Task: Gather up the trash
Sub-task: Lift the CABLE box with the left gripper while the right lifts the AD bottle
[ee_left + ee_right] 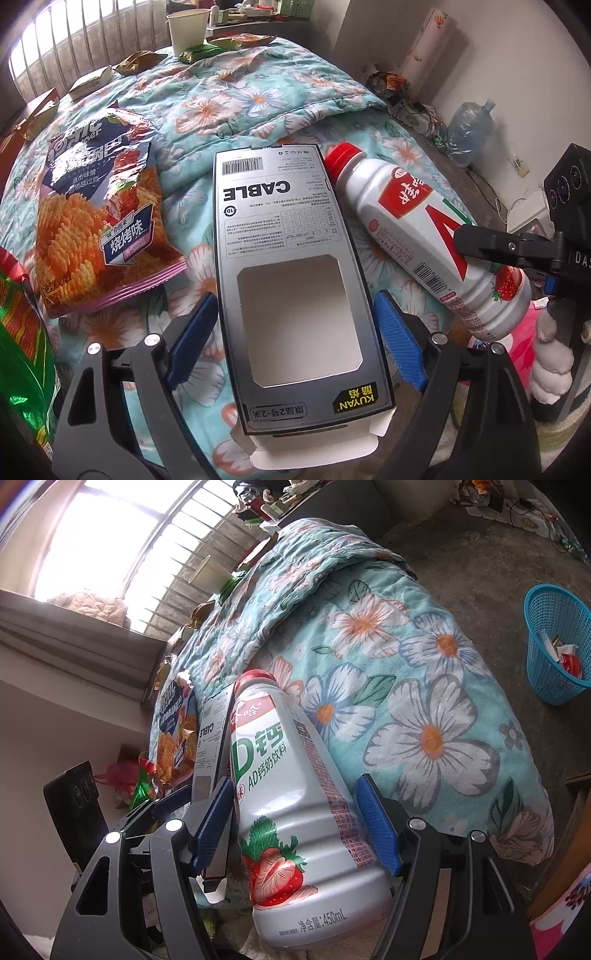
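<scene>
A grey cable box [291,258] with a cut-out window lies on the floral quilt [236,96]. My left gripper [295,332] straddles its near half, blue pads touching both sides. A white strawberry milk bottle [295,805] with a red cap lies beside the box, also in the left wrist view [417,229]. My right gripper [295,830] is shut on the bottle's lower body. An orange and blue snack bag [99,221] lies left of the box. A green wrapper [22,350] is at the far left.
A blue trash basket [554,642] with some trash stands on the floor right of the bed. A paper cup [186,29] and several small wrappers [136,61] lie at the quilt's far end. A water jug [469,129] and cables are on the floor.
</scene>
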The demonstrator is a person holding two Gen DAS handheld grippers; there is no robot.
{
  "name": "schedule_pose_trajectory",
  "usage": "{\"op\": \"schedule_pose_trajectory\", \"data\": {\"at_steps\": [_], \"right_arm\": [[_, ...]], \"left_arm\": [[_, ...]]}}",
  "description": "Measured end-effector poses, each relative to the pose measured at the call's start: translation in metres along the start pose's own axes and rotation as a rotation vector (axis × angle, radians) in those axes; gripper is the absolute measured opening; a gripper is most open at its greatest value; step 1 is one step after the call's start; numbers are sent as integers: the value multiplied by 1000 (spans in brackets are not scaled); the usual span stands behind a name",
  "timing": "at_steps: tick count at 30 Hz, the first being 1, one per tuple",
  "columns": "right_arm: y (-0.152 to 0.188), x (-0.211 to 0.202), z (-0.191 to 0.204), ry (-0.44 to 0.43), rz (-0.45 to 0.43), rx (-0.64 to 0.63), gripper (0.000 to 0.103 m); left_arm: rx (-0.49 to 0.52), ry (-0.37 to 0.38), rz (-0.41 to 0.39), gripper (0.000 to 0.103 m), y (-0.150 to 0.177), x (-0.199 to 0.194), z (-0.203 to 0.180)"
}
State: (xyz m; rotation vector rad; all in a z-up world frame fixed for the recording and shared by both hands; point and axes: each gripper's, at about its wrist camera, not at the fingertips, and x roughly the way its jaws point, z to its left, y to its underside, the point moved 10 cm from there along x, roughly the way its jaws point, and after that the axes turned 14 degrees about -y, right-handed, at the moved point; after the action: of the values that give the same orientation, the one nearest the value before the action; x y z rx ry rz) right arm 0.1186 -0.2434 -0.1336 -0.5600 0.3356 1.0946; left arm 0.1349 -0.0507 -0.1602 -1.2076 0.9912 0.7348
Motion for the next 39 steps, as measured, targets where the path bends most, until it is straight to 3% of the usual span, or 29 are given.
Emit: {"op": "schedule_pose_trajectory", "data": {"at_steps": [16, 27, 39], "right_arm": [[14, 2, 9, -50, 34, 35, 68], [-12, -2, 13, -32, 44, -22, 69], [-11, 49, 23, -3, 287, -113, 69]], "left_arm": [[0, 2, -1, 82, 0, 3, 3], [-7, 9, 14, 83, 2, 5, 3], [-10, 25, 17, 83, 2, 6, 4]]}}
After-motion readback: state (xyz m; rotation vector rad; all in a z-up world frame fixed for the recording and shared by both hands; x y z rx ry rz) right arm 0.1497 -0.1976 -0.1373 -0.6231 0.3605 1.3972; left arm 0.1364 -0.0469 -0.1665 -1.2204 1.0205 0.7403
